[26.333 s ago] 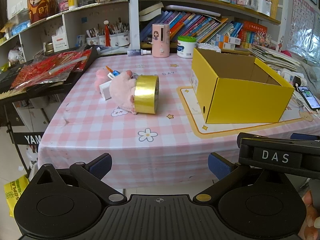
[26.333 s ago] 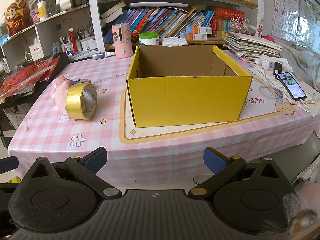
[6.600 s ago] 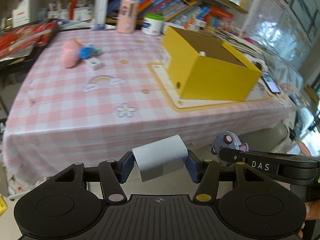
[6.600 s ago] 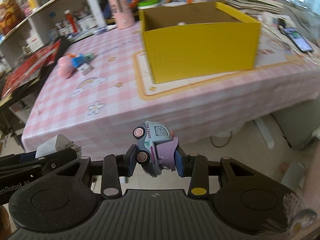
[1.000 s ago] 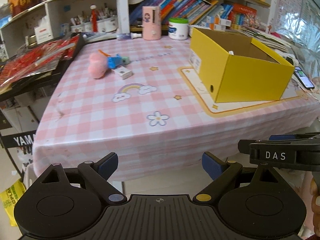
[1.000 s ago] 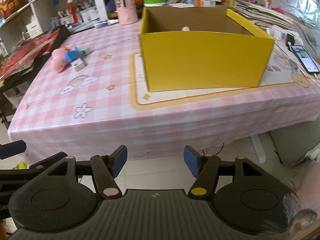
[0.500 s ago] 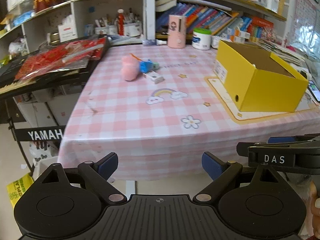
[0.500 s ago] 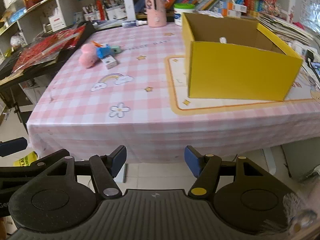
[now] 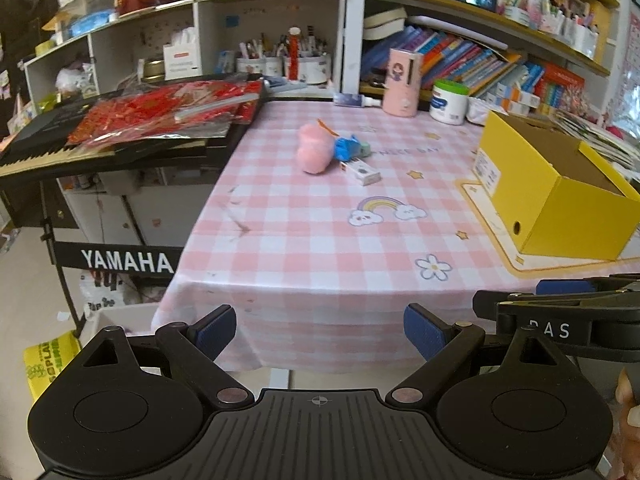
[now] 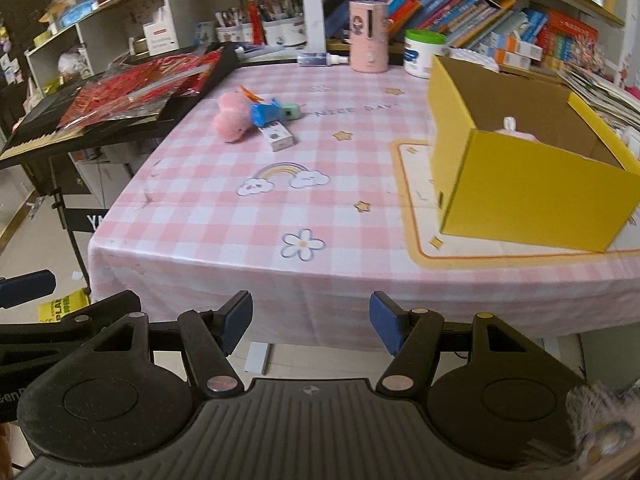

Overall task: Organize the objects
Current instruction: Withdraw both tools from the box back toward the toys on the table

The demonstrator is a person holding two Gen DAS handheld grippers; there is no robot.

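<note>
A pink plush toy (image 9: 314, 151) lies on the pink checked tablecloth (image 9: 320, 248) beside a blue toy (image 9: 346, 148) and a small white box (image 9: 361, 171). The same plush (image 10: 231, 117), blue toy (image 10: 265, 112) and white box (image 10: 277, 136) show in the right wrist view. The open yellow box (image 9: 552, 192) stands at the right; in the right wrist view the yellow box (image 10: 532, 196) holds something pale pink with a white tip. My left gripper (image 9: 320, 330) and right gripper (image 10: 311, 320) are both open and empty, off the table's front edge.
A Yamaha keyboard (image 9: 120, 136) under red wrapping stands left of the table. A pink cylinder (image 9: 402, 82) and a white jar (image 9: 449, 102) stand at the table's back edge below crowded bookshelves (image 9: 480, 52). A yellow bag (image 9: 50, 356) lies on the floor.
Both grippers have swung left: the plush group now sits nearer the middle of each view and the yellow box further right. Both stay open and empty.
</note>
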